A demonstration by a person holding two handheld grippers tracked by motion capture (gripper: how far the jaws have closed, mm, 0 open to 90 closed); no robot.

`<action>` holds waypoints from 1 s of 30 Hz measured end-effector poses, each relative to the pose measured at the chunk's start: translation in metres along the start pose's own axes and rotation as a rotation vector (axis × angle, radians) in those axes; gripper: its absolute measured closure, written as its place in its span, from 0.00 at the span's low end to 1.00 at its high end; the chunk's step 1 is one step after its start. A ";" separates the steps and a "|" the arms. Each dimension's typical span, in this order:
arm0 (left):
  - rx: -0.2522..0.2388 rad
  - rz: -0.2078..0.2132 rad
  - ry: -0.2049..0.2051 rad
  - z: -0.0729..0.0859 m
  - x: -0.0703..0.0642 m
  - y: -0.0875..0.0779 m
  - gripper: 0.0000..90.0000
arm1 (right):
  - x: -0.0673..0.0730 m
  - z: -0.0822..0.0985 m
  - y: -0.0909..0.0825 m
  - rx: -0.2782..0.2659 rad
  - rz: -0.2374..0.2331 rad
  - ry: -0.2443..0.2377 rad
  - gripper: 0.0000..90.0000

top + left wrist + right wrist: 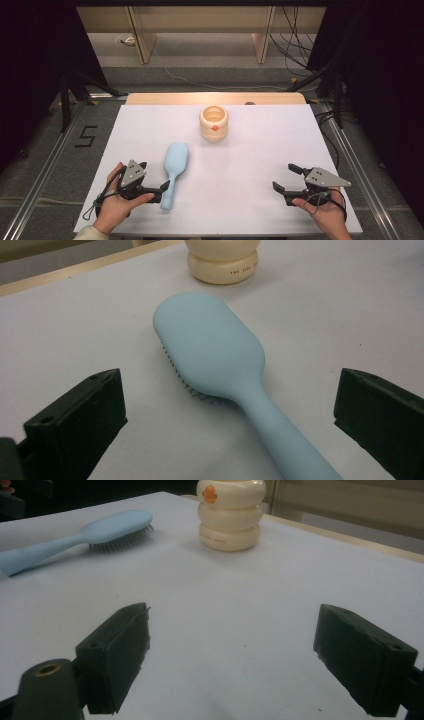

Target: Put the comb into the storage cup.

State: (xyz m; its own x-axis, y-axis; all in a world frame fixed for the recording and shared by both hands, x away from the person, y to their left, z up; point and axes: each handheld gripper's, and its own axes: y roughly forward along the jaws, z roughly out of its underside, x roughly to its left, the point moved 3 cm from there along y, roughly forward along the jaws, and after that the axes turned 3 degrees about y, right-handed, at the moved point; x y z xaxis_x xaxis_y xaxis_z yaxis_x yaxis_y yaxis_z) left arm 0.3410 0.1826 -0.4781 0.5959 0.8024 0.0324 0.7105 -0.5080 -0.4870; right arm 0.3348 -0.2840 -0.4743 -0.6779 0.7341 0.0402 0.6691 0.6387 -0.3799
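Light blue hairbrush [173, 170] bristles-down on white table [250, 150], handle between spread left gripper [227, 420] jaws, untouched. Right gripper [232, 655] spread, empty. We judge brush light, stiff, smooth; grab handle.

Hairbrush [173, 172] before pot [214, 122], on table [260, 160]

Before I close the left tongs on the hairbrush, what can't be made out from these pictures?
- Hairbrush handle end: cut off by the bottom edge in the left gripper view; in the high view the left tongs cover part of it.
- Bristles: mostly hidden under the brush head, which lies face down.
- Cream jar: its inside is too small and glary in the high view; its top is cut off in both gripper views.
- Jar lettering: too small to read.
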 end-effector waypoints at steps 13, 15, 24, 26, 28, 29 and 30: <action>-0.001 0.072 -0.022 -0.017 -0.021 0.012 0.63 | -0.001 0.000 0.001 0.001 0.004 0.005 0.17; 0.035 0.099 -0.021 -0.020 -0.027 0.016 0.81 | -0.001 0.001 0.001 0.007 0.006 0.003 0.17; 0.224 0.144 0.078 -0.022 -0.042 0.037 1.00 | -0.002 0.001 0.001 0.010 0.012 0.006 0.17; 0.276 0.162 0.094 -0.018 -0.046 0.040 1.00 | -0.002 0.001 0.001 0.012 0.015 0.006 0.17; 0.316 0.184 0.096 -0.014 -0.049 0.043 1.00 | -0.002 0.001 0.001 0.012 0.014 0.006 0.17; 0.323 0.186 0.097 -0.013 -0.049 0.044 1.00 | -0.002 0.001 0.001 0.012 0.015 0.006 0.17; 0.335 0.187 0.102 -0.011 -0.050 0.044 1.00 | -0.002 0.001 0.001 0.012 0.014 0.005 0.17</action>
State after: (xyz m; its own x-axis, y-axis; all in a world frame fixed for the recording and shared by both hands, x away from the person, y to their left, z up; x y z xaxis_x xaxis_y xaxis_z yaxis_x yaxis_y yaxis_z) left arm 0.3468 0.1162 -0.4914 0.7494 0.6620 -0.0057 0.4347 -0.4985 -0.7501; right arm 0.3366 -0.2851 -0.4762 -0.6666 0.7444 0.0393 0.6750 0.6252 -0.3919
